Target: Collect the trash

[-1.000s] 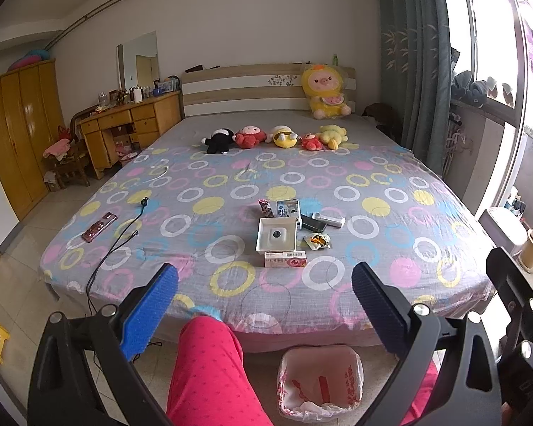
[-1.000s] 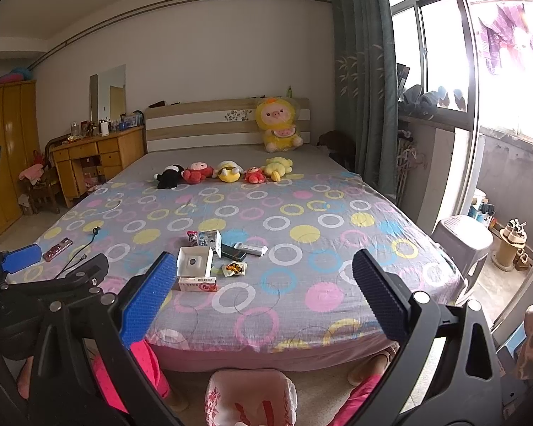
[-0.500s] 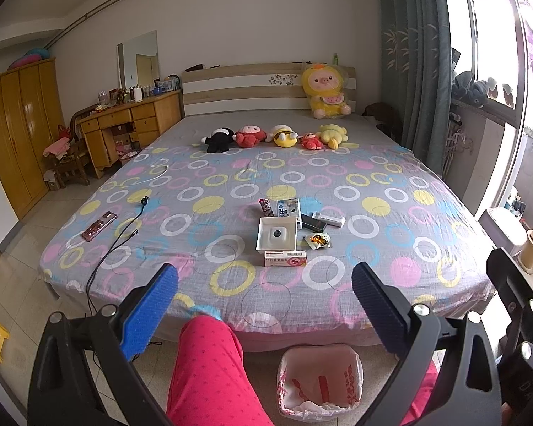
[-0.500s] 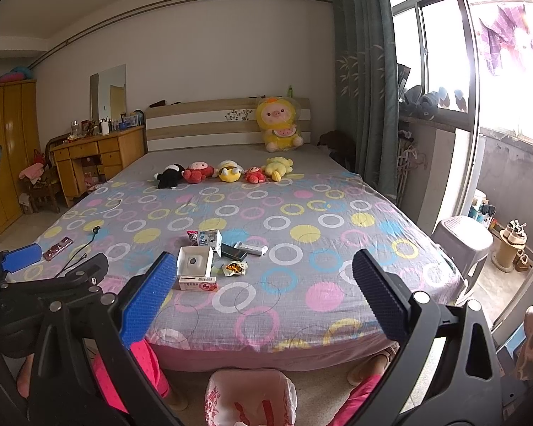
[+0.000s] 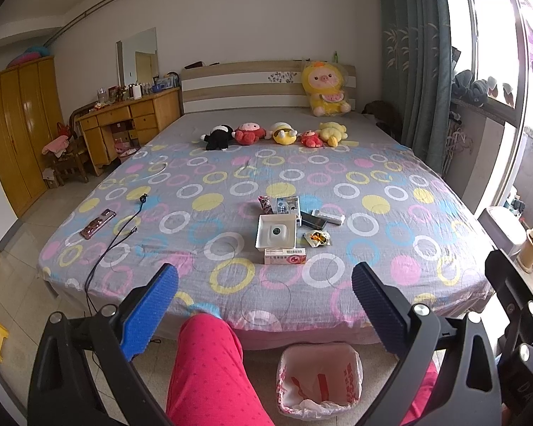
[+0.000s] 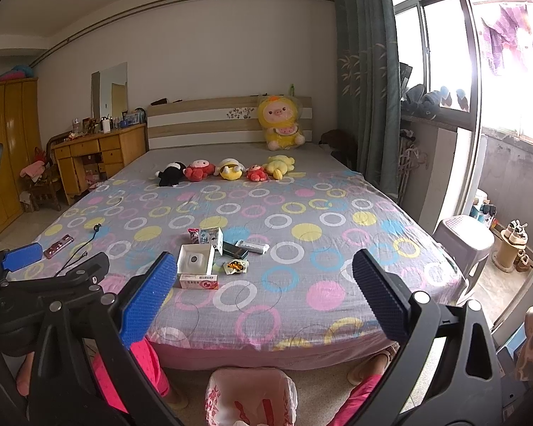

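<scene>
Bedroom light falls across the ring-patterned bed (image 5: 373,177), where boxes and wrappers (image 5: 287,227) cluster just beyond its foot edge, above the lined bin (image 5: 319,380) placed below to catch them, while left gripper (image 5: 264,314) and right gripper (image 6: 264,298) hover wide-jawed, empty.

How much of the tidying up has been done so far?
Hardly any, it seems. The left gripper and right gripper are both open and hold nothing. The litter still lies on the bed: a pink box, a white tray, a snack wrapper and more. All of it still has to go into the lined bin on the floor.
</scene>
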